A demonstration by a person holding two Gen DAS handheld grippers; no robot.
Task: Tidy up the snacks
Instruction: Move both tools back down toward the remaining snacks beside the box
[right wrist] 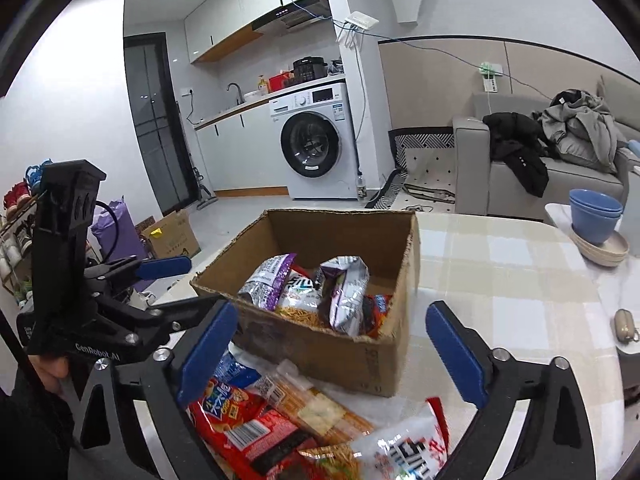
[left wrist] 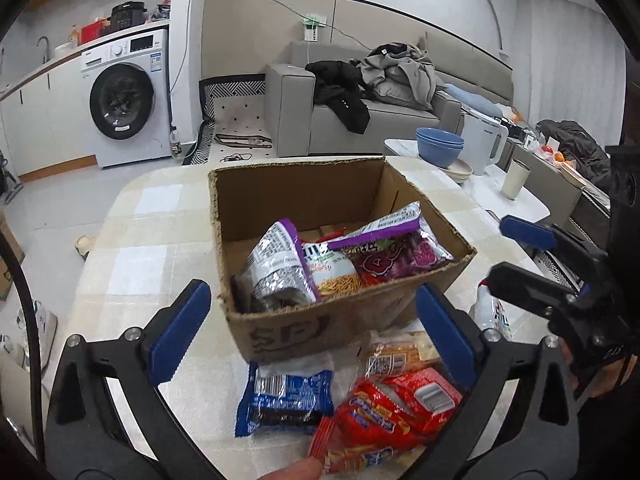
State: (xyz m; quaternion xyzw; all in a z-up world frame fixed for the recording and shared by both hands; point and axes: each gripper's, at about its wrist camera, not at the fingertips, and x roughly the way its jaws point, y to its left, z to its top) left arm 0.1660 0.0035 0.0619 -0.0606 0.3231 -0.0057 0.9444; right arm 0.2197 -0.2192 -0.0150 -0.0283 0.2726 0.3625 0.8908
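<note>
An open cardboard box (left wrist: 236,332) (right wrist: 320,356) stands on the checked table (left wrist: 132,256) (right wrist: 500,264). Inside it lie purple-and-silver snack bags (left wrist: 280,268) (right wrist: 344,292) and a noodle-snack pack (left wrist: 332,276). In front of the box lie a blue pack (left wrist: 286,400), red packs (left wrist: 384,420) (right wrist: 236,420) and a cracker pack (left wrist: 396,354) (right wrist: 320,412). My left gripper (left wrist: 312,332) (right wrist: 176,286) hangs open above the loose packs, at the box's near side. My right gripper (right wrist: 332,356) (left wrist: 516,256) is open too, to the right of the left one. Neither holds anything.
Blue bowls (left wrist: 440,146) (right wrist: 596,216), a white kettle (left wrist: 482,144) and a cup (left wrist: 516,178) stand beyond the box to the right. A white bottle (left wrist: 492,312) stands near the box's right corner. A small pouch (right wrist: 624,326) lies at the table's right.
</note>
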